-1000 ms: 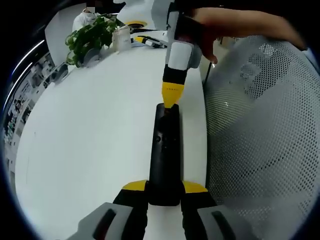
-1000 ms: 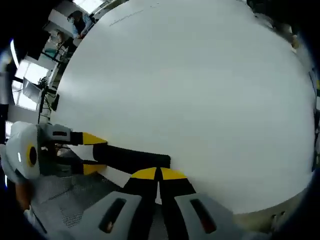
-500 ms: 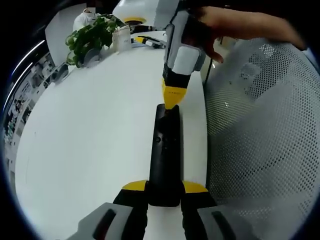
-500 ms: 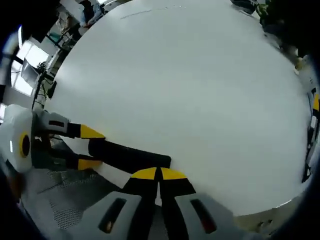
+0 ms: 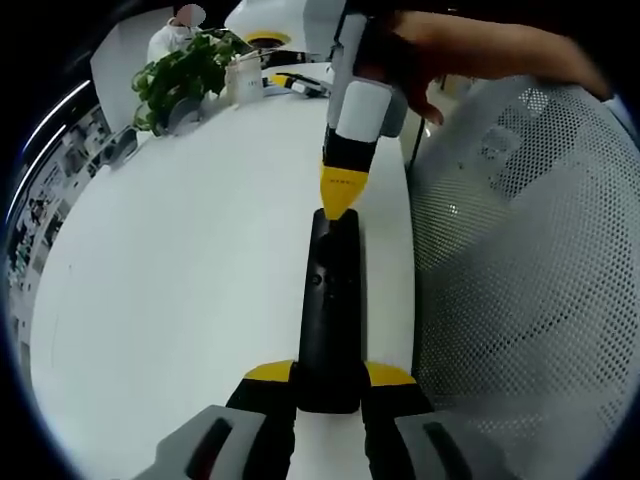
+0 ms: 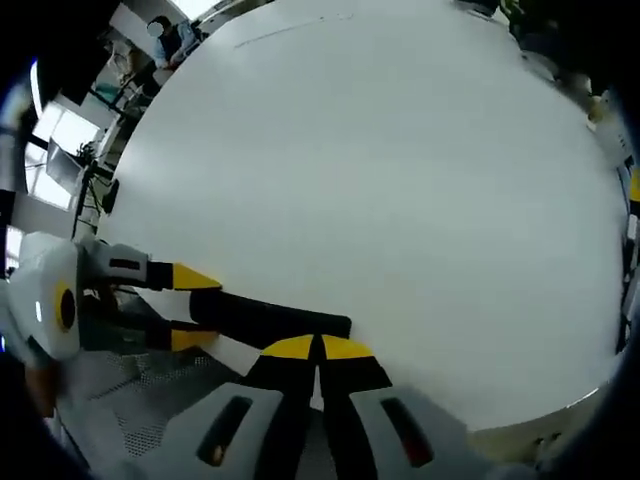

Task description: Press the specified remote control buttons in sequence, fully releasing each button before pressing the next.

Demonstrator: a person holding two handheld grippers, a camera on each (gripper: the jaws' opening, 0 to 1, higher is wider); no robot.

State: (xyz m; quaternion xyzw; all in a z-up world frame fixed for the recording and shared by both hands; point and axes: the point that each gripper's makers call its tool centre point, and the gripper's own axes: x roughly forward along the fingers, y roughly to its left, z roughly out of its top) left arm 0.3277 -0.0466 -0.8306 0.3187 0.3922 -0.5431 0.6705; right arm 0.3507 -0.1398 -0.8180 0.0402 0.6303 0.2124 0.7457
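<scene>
Left gripper view: the right hand-held gripper (image 5: 339,198), jaws pressed together, is seen with its yellow tip at the remote's (image 5: 329,310) far end. Compared with half a second ago it's tilted a bit differently, so a press or release is probably underway. The remote is pinched by the left hand-held gripper (image 5: 329,377) at bottom centre, lying on the white bench (image 5: 180,280).
</scene>
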